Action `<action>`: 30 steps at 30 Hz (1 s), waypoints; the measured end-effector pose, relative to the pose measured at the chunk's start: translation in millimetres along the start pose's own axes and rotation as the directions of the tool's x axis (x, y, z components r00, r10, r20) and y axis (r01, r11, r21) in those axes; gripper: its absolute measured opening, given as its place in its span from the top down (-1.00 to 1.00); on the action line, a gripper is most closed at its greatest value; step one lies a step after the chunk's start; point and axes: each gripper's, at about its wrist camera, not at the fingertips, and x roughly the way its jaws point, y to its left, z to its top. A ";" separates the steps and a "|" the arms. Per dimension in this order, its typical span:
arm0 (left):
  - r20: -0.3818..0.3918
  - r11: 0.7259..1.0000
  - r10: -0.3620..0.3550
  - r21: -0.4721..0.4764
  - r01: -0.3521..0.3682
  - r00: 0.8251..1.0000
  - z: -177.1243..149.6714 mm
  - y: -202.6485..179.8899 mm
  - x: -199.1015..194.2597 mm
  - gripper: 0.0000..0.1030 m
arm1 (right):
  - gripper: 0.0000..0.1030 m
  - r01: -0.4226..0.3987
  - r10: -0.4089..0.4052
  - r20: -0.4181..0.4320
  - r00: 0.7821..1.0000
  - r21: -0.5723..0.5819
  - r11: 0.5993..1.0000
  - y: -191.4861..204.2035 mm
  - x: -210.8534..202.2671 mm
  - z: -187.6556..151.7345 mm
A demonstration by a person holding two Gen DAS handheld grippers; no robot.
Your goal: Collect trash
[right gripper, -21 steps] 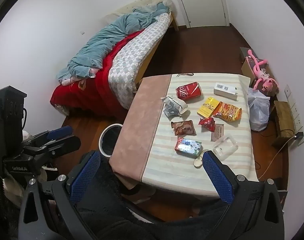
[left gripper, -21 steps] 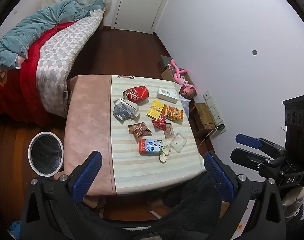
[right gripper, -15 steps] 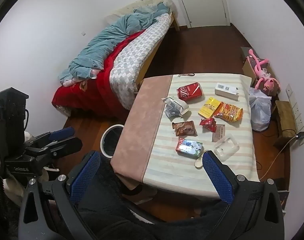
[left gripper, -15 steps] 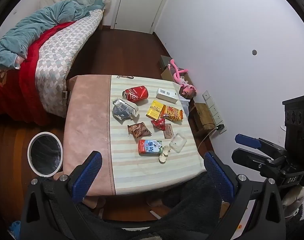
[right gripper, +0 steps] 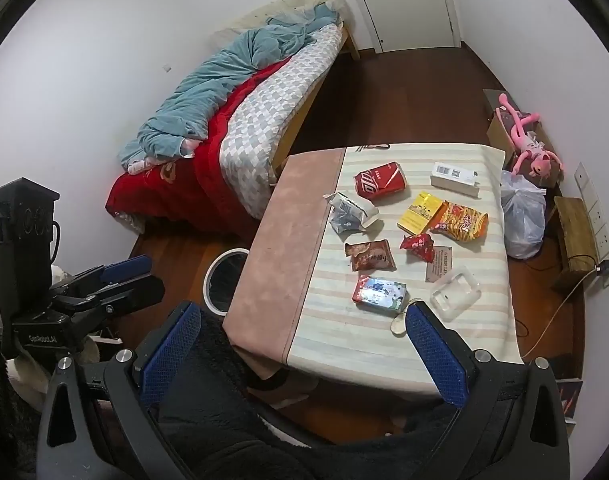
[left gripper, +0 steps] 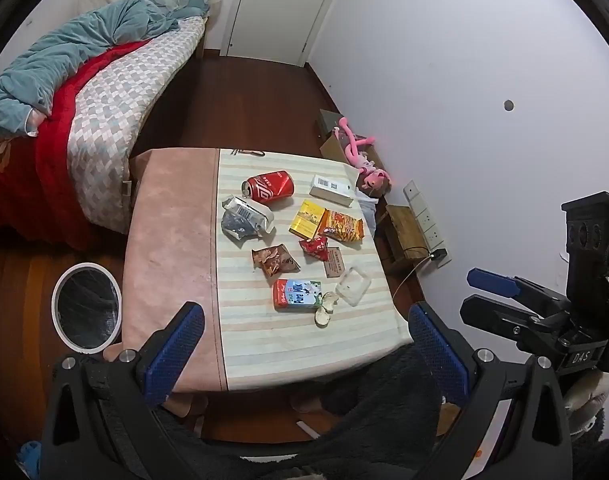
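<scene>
Trash lies on a low table (left gripper: 172, 240) with a striped cloth: a red can (left gripper: 270, 191) on its side, a crumpled silver wrapper (left gripper: 244, 222), a brown wrapper (left gripper: 274, 260), a milk carton (left gripper: 297, 294), a small red wrapper (left gripper: 314, 247), an orange snack bag (left gripper: 341, 226) and a clear plastic lid (left gripper: 354, 280). A white-rimmed bin (left gripper: 86, 311) with a black liner stands on the floor left of the table. My left gripper (left gripper: 304, 348) is open and empty, high above the table's near edge. My right gripper (right gripper: 300, 350) is open and empty, also high over the near edge.
A white box (left gripper: 331, 190) and a yellow box (left gripper: 307, 218) also lie on the table. A bed (left gripper: 104, 92) stands to the left. A pink plush toy (left gripper: 360, 160), a white plastic bag (right gripper: 522, 216) and a wooden stool (left gripper: 404, 232) sit by the right wall.
Both views have shifted only slightly. Nothing on the table has moved and both grippers stay open.
</scene>
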 end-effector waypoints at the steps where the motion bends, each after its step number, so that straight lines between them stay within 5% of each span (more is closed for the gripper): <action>1: -0.002 1.000 -0.001 0.001 0.001 1.000 1.2 0.3 1.4 -1.00 | -1.00 0.001 -0.001 0.001 1.000 0.000 1.000 -0.5 0.2 -0.1; 30: 0.003 1.000 0.000 -0.009 0.000 1.000 7.9 0.4 0.9 -1.00 | -1.00 0.004 -0.004 0.003 1.000 -0.014 1.000 4.8 -1.4 10.4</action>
